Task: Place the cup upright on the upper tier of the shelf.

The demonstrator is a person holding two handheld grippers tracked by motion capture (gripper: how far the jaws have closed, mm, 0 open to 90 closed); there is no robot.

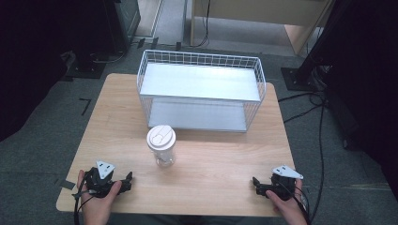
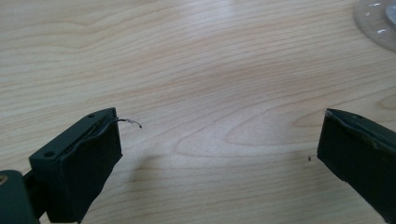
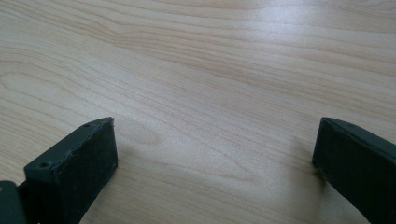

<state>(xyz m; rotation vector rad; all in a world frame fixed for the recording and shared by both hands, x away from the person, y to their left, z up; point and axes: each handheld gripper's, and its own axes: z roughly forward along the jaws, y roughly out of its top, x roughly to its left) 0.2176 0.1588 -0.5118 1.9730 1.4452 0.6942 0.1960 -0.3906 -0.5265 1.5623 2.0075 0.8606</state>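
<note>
Both claws are resting low at the near edge of the wooden counter, each held in one of the person's hands. Left claw is sitting at the near left corner with its jaws spread wide and nothing between them; in the left gripper view its claw is framing bare wood grain, and a thin stray wire is curling off the tip of one jaw. Right claw is lying at the near right, likewise gaping wide and gripping nothing, and in the right gripper view its claw is looking onto plain counter.

Between them, a little farther in and nearer the left claw, a clear cup with a white lid is standing upright. Its edge is peeking into the top right corner of the left gripper view. Behind the cup, a white wire rack with two shelves is standing across the far half of the counter.
</note>
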